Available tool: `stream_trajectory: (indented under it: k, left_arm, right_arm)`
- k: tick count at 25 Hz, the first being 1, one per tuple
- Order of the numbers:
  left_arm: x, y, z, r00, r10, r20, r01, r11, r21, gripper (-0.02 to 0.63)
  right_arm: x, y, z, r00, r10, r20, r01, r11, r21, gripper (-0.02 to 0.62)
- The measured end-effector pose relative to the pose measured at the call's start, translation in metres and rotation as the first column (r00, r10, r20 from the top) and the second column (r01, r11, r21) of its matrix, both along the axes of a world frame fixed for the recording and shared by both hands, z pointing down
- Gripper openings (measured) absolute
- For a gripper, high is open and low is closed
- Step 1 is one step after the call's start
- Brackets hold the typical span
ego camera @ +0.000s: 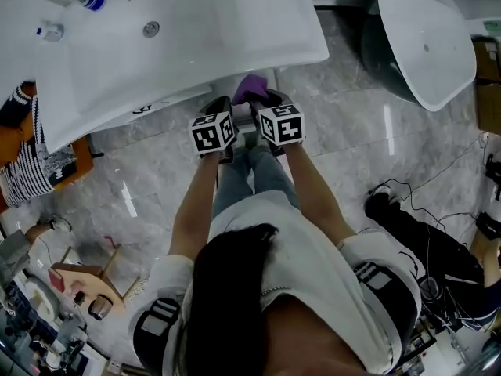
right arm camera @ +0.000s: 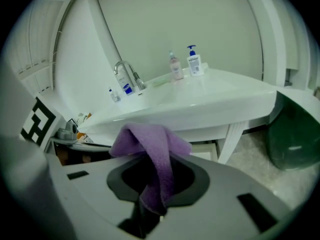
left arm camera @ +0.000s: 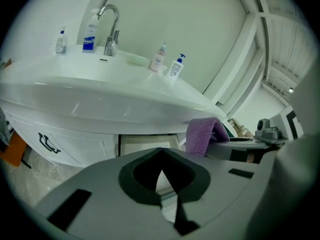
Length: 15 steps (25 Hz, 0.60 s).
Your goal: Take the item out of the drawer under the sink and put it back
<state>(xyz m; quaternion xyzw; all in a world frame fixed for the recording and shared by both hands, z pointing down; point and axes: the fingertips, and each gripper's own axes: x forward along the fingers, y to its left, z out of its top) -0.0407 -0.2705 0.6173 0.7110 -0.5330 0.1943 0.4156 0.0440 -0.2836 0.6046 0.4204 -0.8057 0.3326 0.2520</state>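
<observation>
Right gripper view shows my right claw (right arm camera: 159,165) clamped on the purple cloth (right arm camera: 150,139). The cloth is pinched in the dark hollow between the jaws. One fold humps up above them and a narrower tail hangs down through the gap. It hangs in the air, touching nothing but my claw, in front of the white sink counter (right arm camera: 200,106) and lower than its front edge. On that counter stand the curved faucet (right arm camera: 127,74), a blue-capped pump bottle (right arm camera: 194,61) and a pinkish bottle (right arm camera: 175,66) beside it.

My left claw (left arm camera: 160,151) has its jaws brought together with nothing between them; through the hollow behind the tips I see only pale cabinet. It sits just beside the right claw, close enough that the cloth shows at the right of the left gripper view. Straight ahead, under the basin, is the white cabinet front (left arm camera: 75,144) with a dark handle (left arm camera: 47,141), and next to it a paler recess (left arm camera: 147,143); I cannot tell whether that is the drawer standing open.

From the head view, both marker cubes are side by side over my knees, with the cloth poking out just under the counter's edge above the grey marbled floor (ego camera: 141,194).
</observation>
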Motion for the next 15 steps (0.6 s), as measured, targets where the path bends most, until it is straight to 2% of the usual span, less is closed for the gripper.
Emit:
stream_trajectory:
  k: [10, 15]
  left_arm:
    - [0.009, 0.003, -0.048, 1.000, 0.023, -0.003, -0.023, 0.994, 0.107, 0.003]
    - [0.010, 0.004, -0.073, 0.998, 0.043, 0.037, -0.049, 0.983, 0.177, 0.003]
  right_arm:
    - [0.007, 0.008, -0.053, 1.000, -0.012, 0.011, 0.011, 0.995, 0.099, 0.086]
    - [0.006, 0.009, -0.077, 1.000, -0.020, 0.012, 0.018, 0.988, 0.152, 0.086]
